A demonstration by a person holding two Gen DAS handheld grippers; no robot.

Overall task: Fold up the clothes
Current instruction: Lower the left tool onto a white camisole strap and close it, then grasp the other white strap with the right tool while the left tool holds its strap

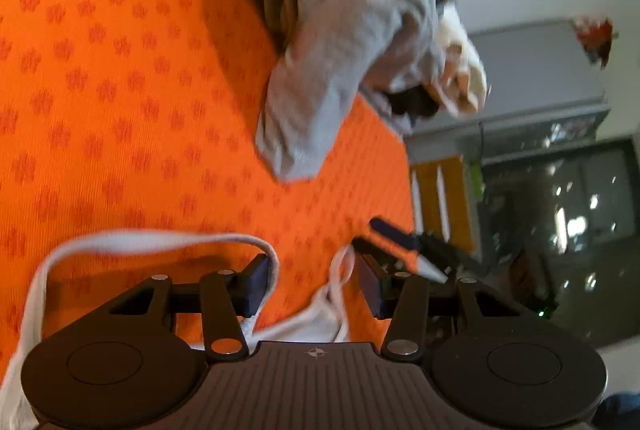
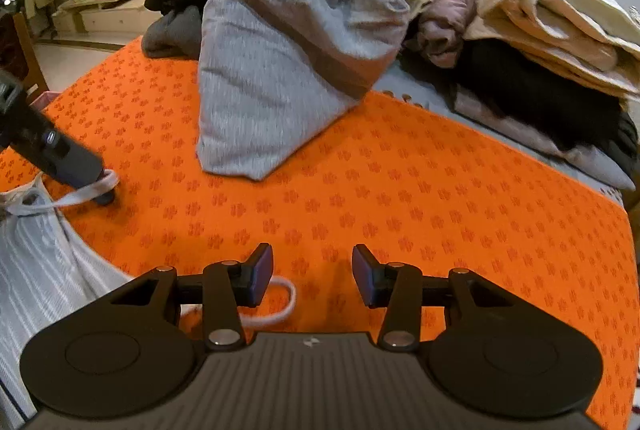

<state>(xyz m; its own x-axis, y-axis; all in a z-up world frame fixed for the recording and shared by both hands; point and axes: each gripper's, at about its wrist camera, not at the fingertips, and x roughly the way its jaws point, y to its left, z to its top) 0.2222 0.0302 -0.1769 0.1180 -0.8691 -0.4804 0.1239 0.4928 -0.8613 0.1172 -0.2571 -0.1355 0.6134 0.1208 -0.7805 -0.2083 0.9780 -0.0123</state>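
Note:
A white ribbed tank top (image 2: 36, 270) lies at the near left of the orange patterned sheet (image 2: 400, 190). One of its shoulder straps (image 1: 140, 242) loops round the outside of my left gripper's left finger. My left gripper (image 1: 314, 282) is open, with only sheet and a bit of white cloth (image 1: 320, 318) between its pads. From the right wrist view the left gripper (image 2: 106, 196) touches down with that strap (image 2: 86, 192) hooked over its tip. My right gripper (image 2: 312, 278) is open above the sheet, a second strap loop (image 2: 286, 304) lying beside its left finger.
A grey garment (image 2: 280, 70) slumps off a pile at the back of the bed. Pink clothing (image 2: 452, 2), folded cream clothes (image 2: 560, 22) and black cloth (image 2: 540, 98) lie at the back right. Bare sheet stretches between grippers and pile. The bed's edge (image 1: 408, 166) borders a room floor.

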